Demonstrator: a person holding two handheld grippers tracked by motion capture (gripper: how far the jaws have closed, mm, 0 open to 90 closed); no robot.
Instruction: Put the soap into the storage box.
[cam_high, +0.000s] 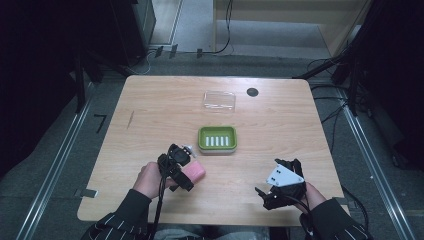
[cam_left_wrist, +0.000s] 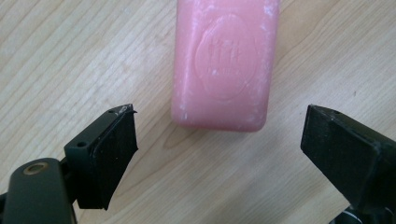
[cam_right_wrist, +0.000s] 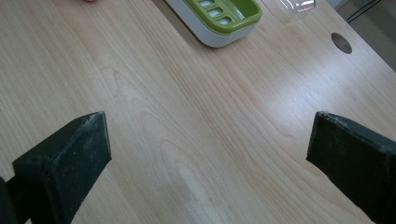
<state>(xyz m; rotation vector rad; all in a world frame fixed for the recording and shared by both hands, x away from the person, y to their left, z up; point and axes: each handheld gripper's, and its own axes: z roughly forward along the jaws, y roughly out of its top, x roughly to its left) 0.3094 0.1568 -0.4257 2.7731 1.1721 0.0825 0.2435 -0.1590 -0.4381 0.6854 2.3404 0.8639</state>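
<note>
A pink bar of soap (cam_high: 195, 173) lies flat on the wooden table (cam_high: 150, 125), left of centre near the front. My left gripper (cam_high: 186, 168) is open around its near end. In the left gripper view the soap (cam_left_wrist: 224, 60) shows its stamped face just ahead of the two spread jaws of the left gripper (cam_left_wrist: 218, 140), which touch nothing. A green soap dish (cam_high: 217, 139) with a slotted insert sits at the table's centre. My right gripper (cam_high: 269, 177) rests open at the front right, holding nothing. In its view, the right gripper (cam_right_wrist: 208, 135) points toward the soap dish (cam_right_wrist: 224, 16).
A clear plastic lid (cam_high: 219, 100) lies behind the dish, also seen as the lid (cam_right_wrist: 294, 5) in the right gripper view. A dark round hole (cam_high: 252, 92) marks the table's far side. Bare wood spreads between the two grippers.
</note>
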